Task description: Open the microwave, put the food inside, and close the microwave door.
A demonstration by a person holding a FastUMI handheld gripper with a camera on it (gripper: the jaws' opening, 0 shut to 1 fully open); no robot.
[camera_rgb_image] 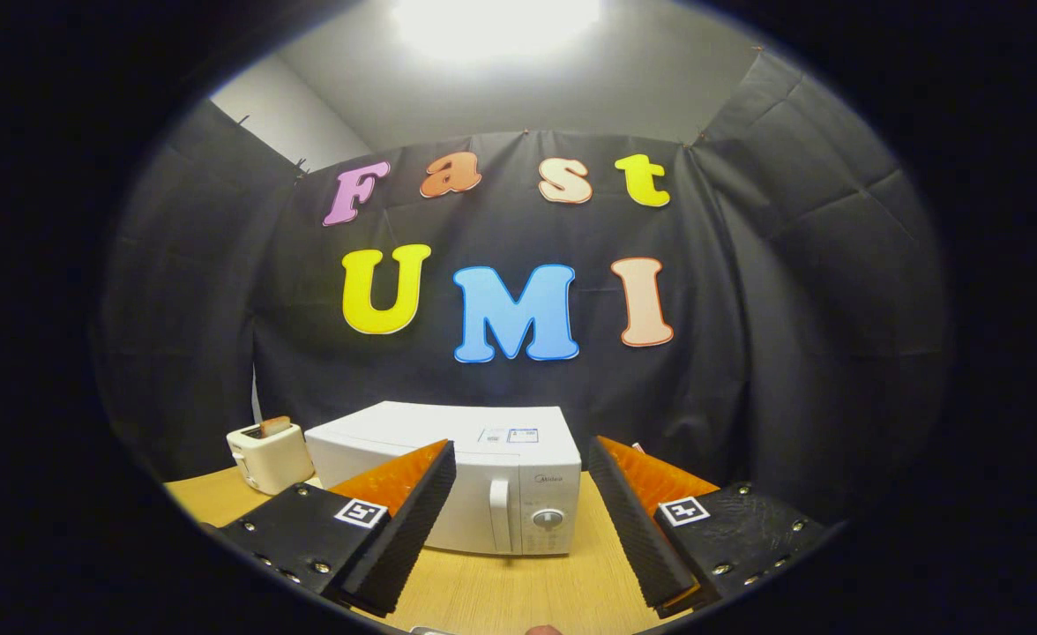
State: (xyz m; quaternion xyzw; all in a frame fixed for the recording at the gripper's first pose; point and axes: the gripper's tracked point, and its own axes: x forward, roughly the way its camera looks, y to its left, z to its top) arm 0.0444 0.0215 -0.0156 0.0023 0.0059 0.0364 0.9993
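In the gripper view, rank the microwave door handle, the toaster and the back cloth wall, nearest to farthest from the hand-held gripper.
The hand-held gripper is open.
1. Microwave door handle: just ahead, between the fingers.
2. Toaster: farther back, left of the microwave.
3. Cloth wall: behind everything.

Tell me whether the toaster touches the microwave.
Apart. The gripper view shows a strip of table between toaster and microwave.

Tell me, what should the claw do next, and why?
Probably move forward toward the microwave's door handle. The white microwave sits shut on the wooden table, beyond the fingers, and the claw is open and holds nothing, so the door likely comes first.
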